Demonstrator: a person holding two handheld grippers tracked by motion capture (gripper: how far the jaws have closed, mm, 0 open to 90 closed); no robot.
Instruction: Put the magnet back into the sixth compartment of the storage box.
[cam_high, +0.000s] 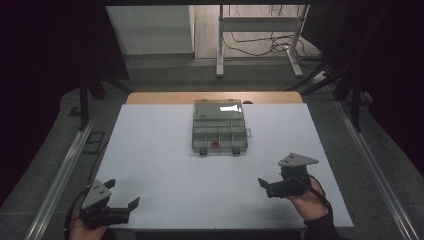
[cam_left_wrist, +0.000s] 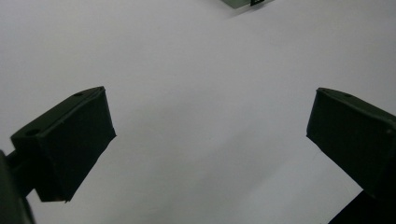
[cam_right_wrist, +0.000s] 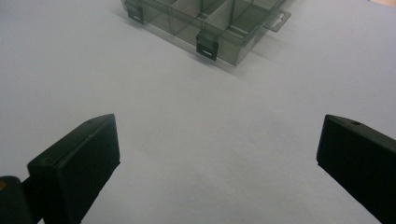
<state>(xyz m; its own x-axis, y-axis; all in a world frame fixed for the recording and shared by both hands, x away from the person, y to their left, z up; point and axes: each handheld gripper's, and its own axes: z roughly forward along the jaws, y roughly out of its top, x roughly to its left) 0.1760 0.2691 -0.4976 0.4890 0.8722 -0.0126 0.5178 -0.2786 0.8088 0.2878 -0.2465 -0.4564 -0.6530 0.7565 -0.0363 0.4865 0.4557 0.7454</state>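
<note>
resting near the table's (cam_high: 150, 165) front, both claws gape wide, well apart from the organizer box (cam_high: 220, 127).

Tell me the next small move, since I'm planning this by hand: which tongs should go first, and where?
Probably ease the right tongs forward toward the box. Both tongs are open and empty, the box sits closed with two front latches, and the right tongs look nearer than the left tongs.

- The organiser box (cam_high: 220, 127) is looking like clear smoky plastic, its lid glaring glossily.
- The table (cam_high: 150, 165) beneath the box is showing a smooth matt white sheet.
- Both tools' jaws are looking matt black.
</note>
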